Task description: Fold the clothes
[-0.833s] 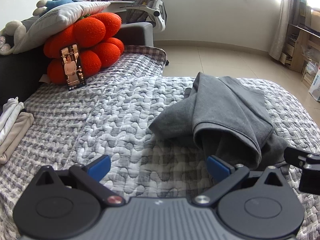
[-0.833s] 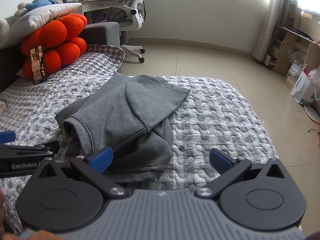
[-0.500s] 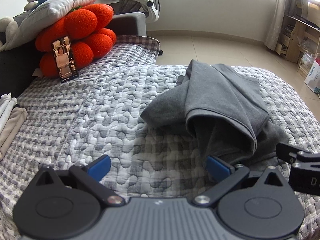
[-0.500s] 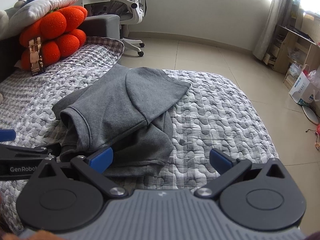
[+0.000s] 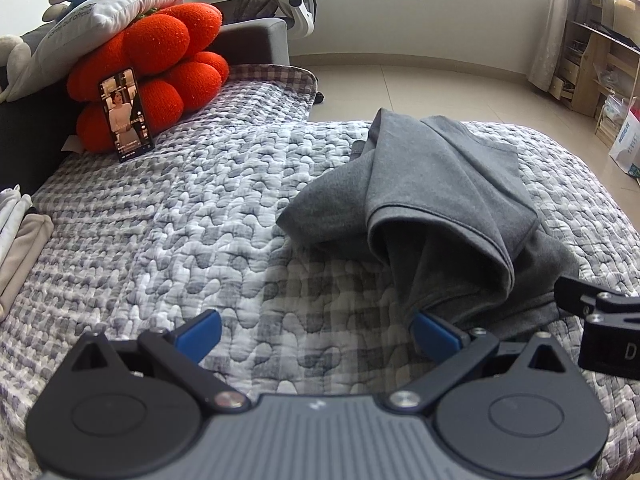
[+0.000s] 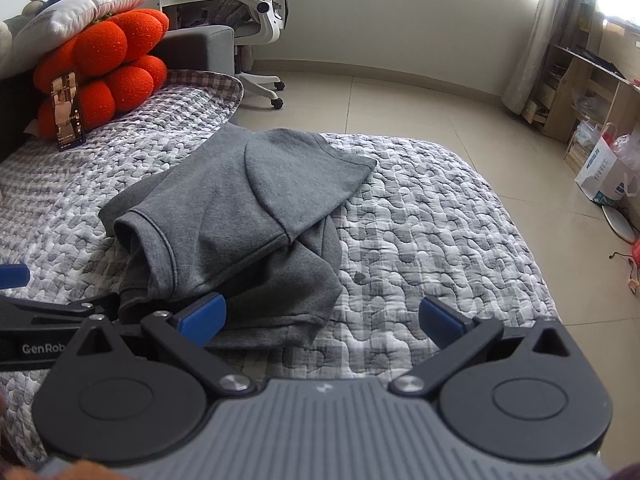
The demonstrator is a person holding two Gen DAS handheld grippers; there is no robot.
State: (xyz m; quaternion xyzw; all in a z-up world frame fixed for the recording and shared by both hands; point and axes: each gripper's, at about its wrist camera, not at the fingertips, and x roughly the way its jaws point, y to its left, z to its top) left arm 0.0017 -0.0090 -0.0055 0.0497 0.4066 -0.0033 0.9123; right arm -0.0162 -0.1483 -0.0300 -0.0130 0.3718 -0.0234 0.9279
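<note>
A grey sweatshirt point(image 5: 448, 208) lies crumpled in a heap on the quilted grey-and-white bed cover point(image 5: 192, 216); the right wrist view shows the same sweatshirt point(image 6: 240, 220) just ahead and to the left. My left gripper point(image 5: 316, 332) is open over bare quilt, its right blue pad point(image 5: 434, 334) next to the garment's near hem. My right gripper point(image 6: 322, 316) is open too, its left pad point(image 6: 202, 316) at the garment's front edge. Nothing is held. Each gripper shows at the edge of the other's view.
An orange plush cushion point(image 5: 160, 64) with a phone point(image 5: 126, 114) leaning on it and a white pillow point(image 5: 108, 16) sit at the bed's head. Folded light clothes point(image 5: 18, 236) lie at the left edge. Beyond the bed are tiled floor, an office chair point(image 6: 260, 20) and shelves point(image 6: 580, 88).
Both grippers have drawn slightly nearer to the sweatshirt and shifted a little, so the heap looks larger. Both stay open; the garment has not moved.
</note>
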